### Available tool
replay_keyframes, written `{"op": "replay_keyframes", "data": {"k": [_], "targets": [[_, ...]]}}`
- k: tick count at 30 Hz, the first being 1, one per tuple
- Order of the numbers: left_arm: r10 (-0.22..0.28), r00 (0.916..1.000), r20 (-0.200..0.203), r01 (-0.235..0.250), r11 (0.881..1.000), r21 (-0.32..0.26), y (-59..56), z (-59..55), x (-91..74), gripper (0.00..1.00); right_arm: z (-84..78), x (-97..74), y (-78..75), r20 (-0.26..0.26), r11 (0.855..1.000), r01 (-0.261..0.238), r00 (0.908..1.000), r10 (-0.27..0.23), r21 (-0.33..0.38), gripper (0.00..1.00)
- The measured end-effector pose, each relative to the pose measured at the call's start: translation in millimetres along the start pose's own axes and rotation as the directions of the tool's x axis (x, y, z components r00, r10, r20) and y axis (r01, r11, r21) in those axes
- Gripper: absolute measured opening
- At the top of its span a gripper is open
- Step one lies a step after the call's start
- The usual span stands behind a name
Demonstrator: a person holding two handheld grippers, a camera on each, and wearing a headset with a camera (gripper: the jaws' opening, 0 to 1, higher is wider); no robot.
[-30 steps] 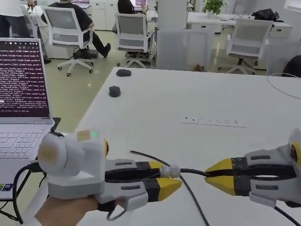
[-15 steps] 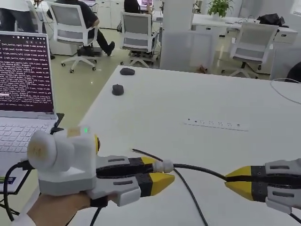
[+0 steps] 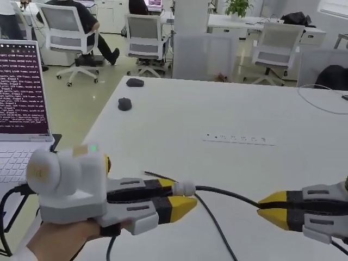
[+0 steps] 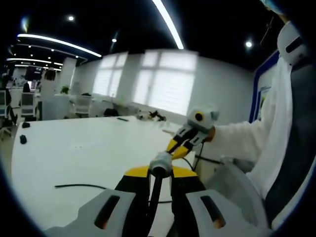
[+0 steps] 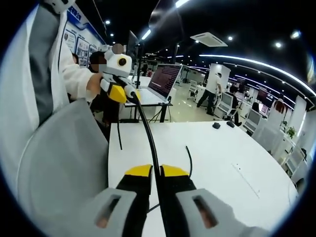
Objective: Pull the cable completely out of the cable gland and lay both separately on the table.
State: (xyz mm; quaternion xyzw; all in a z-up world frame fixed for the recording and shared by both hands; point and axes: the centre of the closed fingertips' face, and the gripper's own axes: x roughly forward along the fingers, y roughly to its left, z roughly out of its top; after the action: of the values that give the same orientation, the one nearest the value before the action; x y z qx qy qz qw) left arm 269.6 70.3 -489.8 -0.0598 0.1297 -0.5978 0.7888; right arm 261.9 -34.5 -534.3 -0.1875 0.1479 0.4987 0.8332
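Above the white table, my left gripper and right gripper face each other, both closed. The right pinches the black cable so I can draw it out. The left clamps the small cable gland as an anchor, cable threaded through it.

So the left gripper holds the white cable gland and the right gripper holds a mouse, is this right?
No. The right gripper is shut on the black cable, as the right gripper view shows. The left gripper does hold the white cable gland.
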Motion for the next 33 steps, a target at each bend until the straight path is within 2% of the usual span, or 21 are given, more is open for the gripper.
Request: {"op": "replay_keyframes", "data": {"k": [3,7,11,17,20,24,27,29,30,31,33], "targets": [[0.017,0.9998,-0.008,-0.017,1.000,-0.006,5.9,0.4,2.3,0.15,8.2,-0.3,-0.7,0.002,1.000,0.006,1.0000,-0.006,-0.015,0.15],[0.021,0.9995,-0.021,-0.021,1.000,0.009,6.6,2.9,7.6,0.15,30.8,2.6,2.2,0.048,0.999,0.001,0.9989,0.001,-0.032,0.25],[0.015,0.9996,-0.025,-0.014,1.000,0.015,5.2,4.6,12.8,0.15,45.7,11.3,8.7,0.057,0.996,-0.016,0.9982,0.021,-0.087,0.26],[0.002,0.9986,-0.054,-0.001,1.000,0.028,1.5,0.1,19.4,0.15,65.0,27.0,15.4,0.073,0.985,-0.039,0.9960,0.052,-0.167,0.27],[-0.008,0.9977,-0.067,0.011,0.999,0.038,-1.4,-1.6,22.0,0.15,69.5,35.3,16.8,0.055,0.973,-0.042,0.9970,0.055,-0.225,0.26],[-0.035,0.9945,-0.099,0.040,0.998,0.052,-7.6,-7.2,26.6,0.15,71.4,45.4,24.0,0.040,0.964,-0.080,0.9948,0.093,-0.254,0.23],[-0.059,0.9908,-0.122,0.067,0.996,0.066,-13.3,-12.5,29.2,0.15,68.3,50.3,28.2,0.010,0.952,-0.106,0.9935,0.113,-0.289,0.17],[-0.065,0.9902,-0.123,0.073,0.995,0.065,-14.9,-13.9,30.3,0.15,66.5,52.4,32.1,-0.006,0.943,-0.128,0.9911,0.133,-0.307,0.08],[-0.059,0.9913,-0.118,0.067,0.996,0.064,-13.7,-13.3,30.1,0.15,63.9,52.4,36.6,-0.024,0.935,-0.158,0.9870,0.159,-0.318,0.06],[-0.063,0.9906,-0.121,0.071,0.996,0.060,-13.6,-14.5,29.7,0.16,63.8,53.3,34.1,-0.023,0.938,-0.143,0.9894,0.143,-0.316,0.05],[-0.063,0.9907,-0.121,0.070,0.996,0.055,-12.3,-16.4,28.9,0.15,62.6,53.7,33.9,-0.025,0.939,-0.146,0.9891,0.145,-0.311,0.04]]}}
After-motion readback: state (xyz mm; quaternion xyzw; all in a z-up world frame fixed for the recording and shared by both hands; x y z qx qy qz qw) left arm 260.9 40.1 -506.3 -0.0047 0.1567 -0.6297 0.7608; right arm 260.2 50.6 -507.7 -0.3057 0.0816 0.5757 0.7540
